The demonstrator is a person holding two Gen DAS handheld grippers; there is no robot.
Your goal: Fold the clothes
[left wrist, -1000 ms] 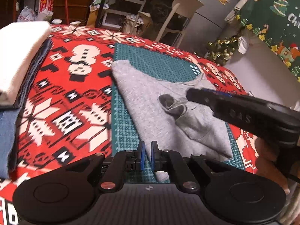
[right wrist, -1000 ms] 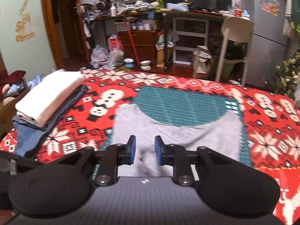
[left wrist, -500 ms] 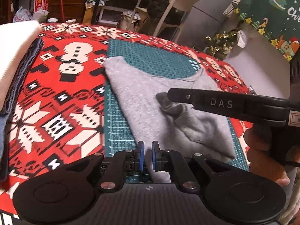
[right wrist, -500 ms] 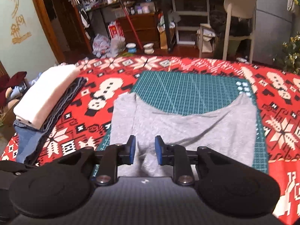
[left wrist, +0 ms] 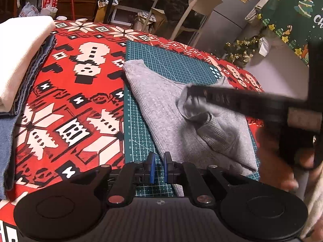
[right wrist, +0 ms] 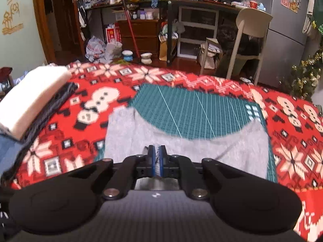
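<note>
— Grey garment loc? Lies on green cutting mat, red patterned cloth under it.
— Grippers? Right gripper pinches a grey fold; left gripper nearly closed, nothing between pads.

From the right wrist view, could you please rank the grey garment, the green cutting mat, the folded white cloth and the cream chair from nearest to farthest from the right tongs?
1. Grey garment: at the right tongs, pinched between them.
2. Green cutting mat: just beyond, centre.
3. Folded white cloth: far left, atop the stack.
4. Cream chair: off the table, back right.
</note>
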